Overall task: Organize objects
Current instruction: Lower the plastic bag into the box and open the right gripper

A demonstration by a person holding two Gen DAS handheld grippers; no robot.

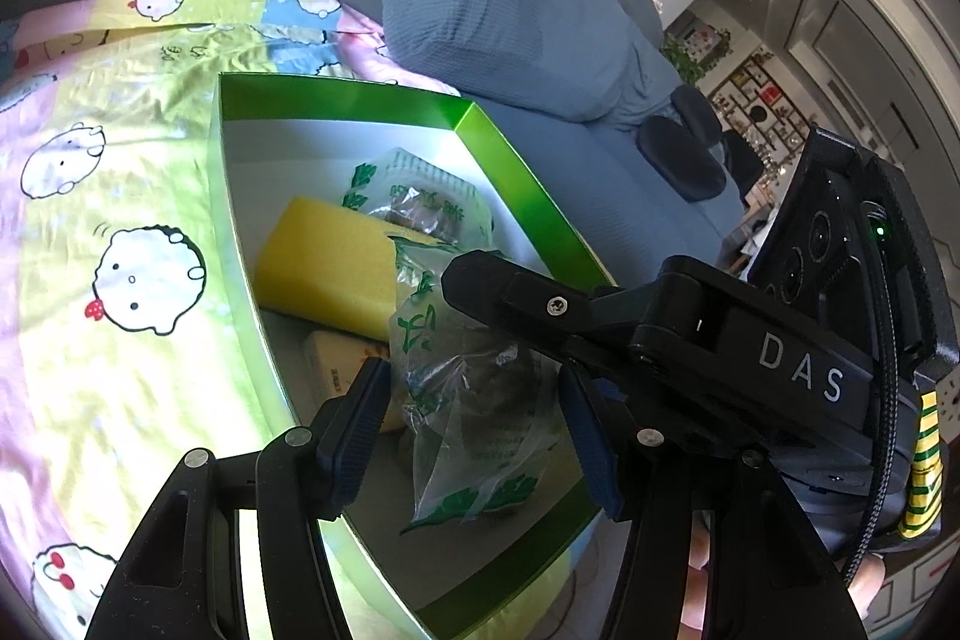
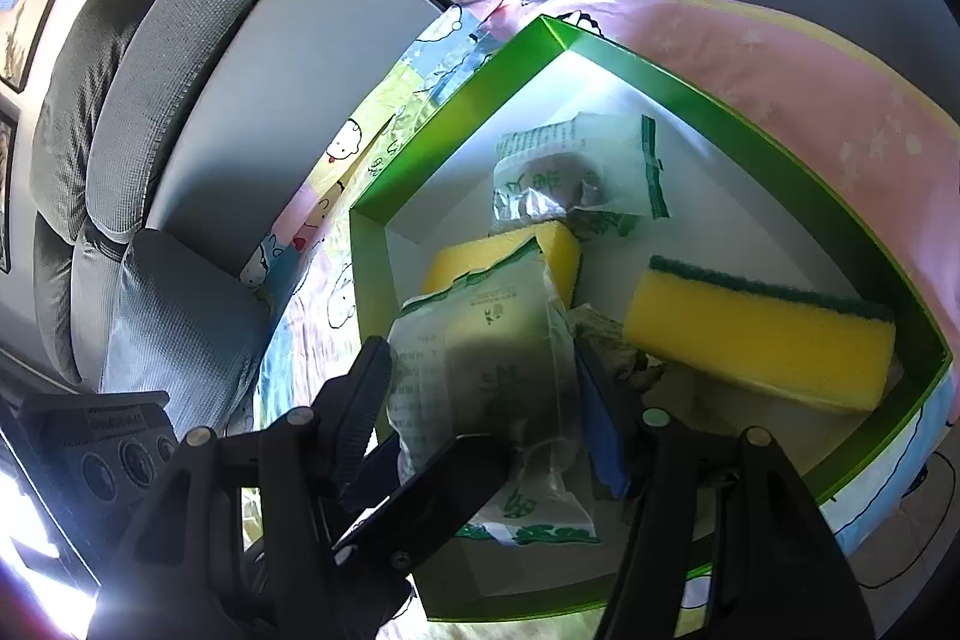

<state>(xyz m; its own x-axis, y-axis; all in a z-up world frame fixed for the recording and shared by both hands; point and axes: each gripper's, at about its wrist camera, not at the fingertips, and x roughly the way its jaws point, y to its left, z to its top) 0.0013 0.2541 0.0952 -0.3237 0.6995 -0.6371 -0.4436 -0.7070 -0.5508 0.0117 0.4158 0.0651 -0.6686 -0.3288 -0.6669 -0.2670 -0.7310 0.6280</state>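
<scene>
Clear packet [image 1: 474, 400] clamped by both grippers

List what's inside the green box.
Inside the green box: two yellow sponges, a clear snack packet at the back, another packet between the fingers of both hand-held grippers, and a tan item. Anything beneath stays hidden.

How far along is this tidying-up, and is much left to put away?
Mostly done, it seems. The green box already holds two yellow sponges and a sealed packet. In hand: another clear packet sits between the pads of both tools, left tool and right tool, low over the box. Left: letting it go. One more packet lies outside on the blanket.
</scene>
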